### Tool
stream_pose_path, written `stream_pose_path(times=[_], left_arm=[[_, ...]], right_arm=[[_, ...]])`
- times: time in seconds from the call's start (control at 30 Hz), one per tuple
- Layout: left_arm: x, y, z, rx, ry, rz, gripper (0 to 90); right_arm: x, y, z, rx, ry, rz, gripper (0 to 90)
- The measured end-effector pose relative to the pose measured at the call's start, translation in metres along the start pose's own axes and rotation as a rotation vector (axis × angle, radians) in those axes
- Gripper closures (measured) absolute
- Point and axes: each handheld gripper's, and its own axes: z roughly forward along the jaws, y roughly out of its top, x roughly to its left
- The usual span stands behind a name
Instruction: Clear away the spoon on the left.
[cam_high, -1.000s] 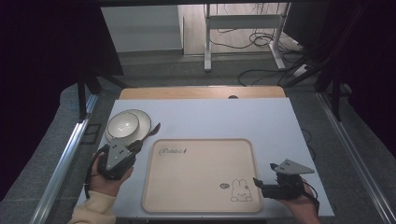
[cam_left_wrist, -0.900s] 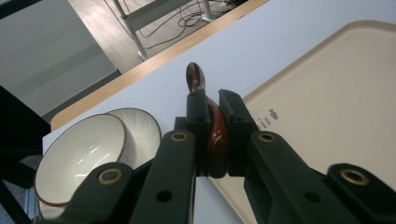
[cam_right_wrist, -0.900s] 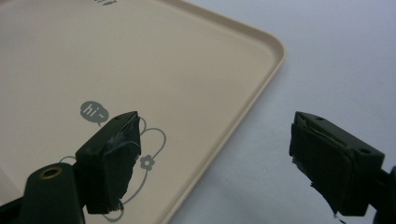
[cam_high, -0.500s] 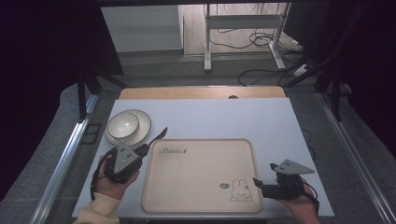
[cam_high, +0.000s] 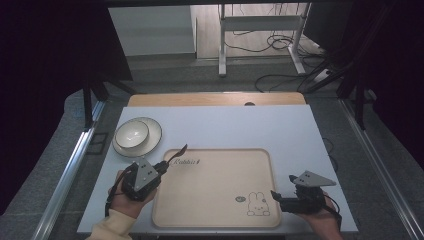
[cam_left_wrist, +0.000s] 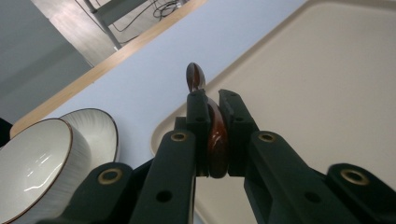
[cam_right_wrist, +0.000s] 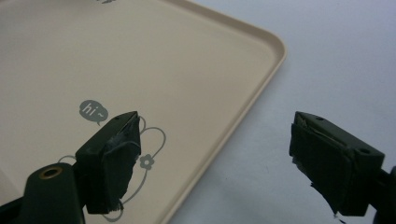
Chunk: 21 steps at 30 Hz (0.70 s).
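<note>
Between the left jaws: a dark brown spoon (cam_left_wrist: 211, 135) is squeezed tight, its tip sticking out over the tray's top left corner.
Left gripper (cam_high: 165, 165): at the tray's left edge, held by a hand (cam_high: 125, 202).
Right gripper (cam_right_wrist: 212, 161): jaws wide apart, gripping nothing, over the tray's right rim near the rabbit drawing (cam_high: 258, 204).
Tray (cam_high: 210, 200): beige, flat on the pale blue table (cam_high: 240, 127).
Bowl (cam_high: 132, 134): white, sitting on a plate (cam_high: 152, 137), just beyond the tray's top left corner.

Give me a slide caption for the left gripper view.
Left gripper shut on a brown spoon, above the beige tray's corner, bowl beside.
</note>
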Motion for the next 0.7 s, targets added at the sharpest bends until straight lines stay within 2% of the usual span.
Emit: stream_pose_path(times=[0.47, 0.6, 0.7], left_arm=[[-0.016, -0.004, 0.007, 0.030, -0.019, 0.052, 84.2], [-0.023, -0.005, 0.010, 0.050, -0.031, 0.082, 84.2], [-0.030, -0.004, 0.013, 0.064, -0.027, 0.122, 84.2]], right_arm=[[0.000, 0.000, 0.001, 0.004, 0.002, -0.002, 16.5], [0.001, 0.000, 0.000, 0.005, 0.004, -0.005, 16.5], [0.002, -0.001, 0.001, 0.010, 0.008, -0.007, 16.4]])
